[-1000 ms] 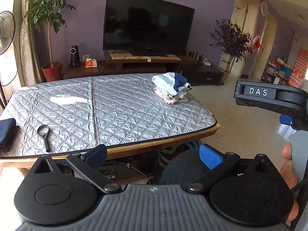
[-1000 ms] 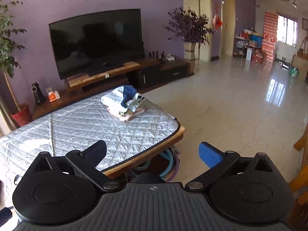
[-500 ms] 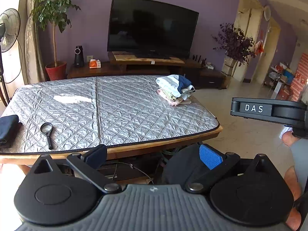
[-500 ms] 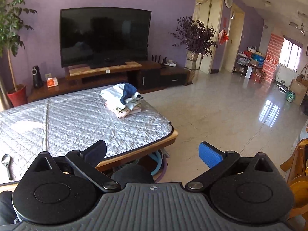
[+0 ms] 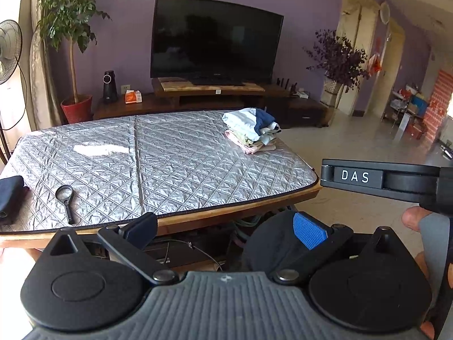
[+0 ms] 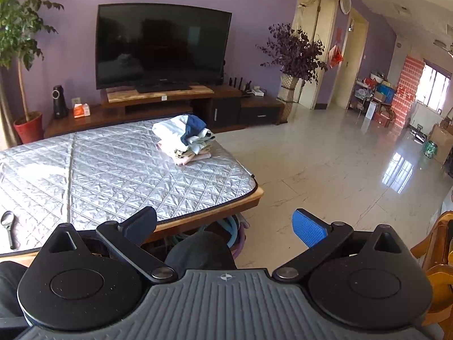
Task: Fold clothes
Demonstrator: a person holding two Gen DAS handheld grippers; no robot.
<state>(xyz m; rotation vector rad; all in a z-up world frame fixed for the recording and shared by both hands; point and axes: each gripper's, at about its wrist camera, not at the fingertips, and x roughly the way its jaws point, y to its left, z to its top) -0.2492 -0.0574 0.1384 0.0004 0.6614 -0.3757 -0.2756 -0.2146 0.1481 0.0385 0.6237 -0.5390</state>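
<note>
Two grippers, left gripper (image 5: 226, 228) and right gripper (image 6: 225, 225), short of table (image 5: 240, 211) near edge, jaws apart, empty. Wide tiled floor (image 6: 325, 170) to the right. Clothes pile (image 5: 250, 133) at far right corner. Dark cloth (image 5: 10, 195), magnifying glass (image 5: 65, 199) near left edge.

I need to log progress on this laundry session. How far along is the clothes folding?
Done: a stack of folded white, navy and pink clothes sits at the far right corner of the silver quilted table cover. In hand: nothing; the left gripper and right gripper are both open and empty, short of the table. Possibly left: a dark navy cloth bundle at the table's left edge, beside a black magnifying glass.
</note>
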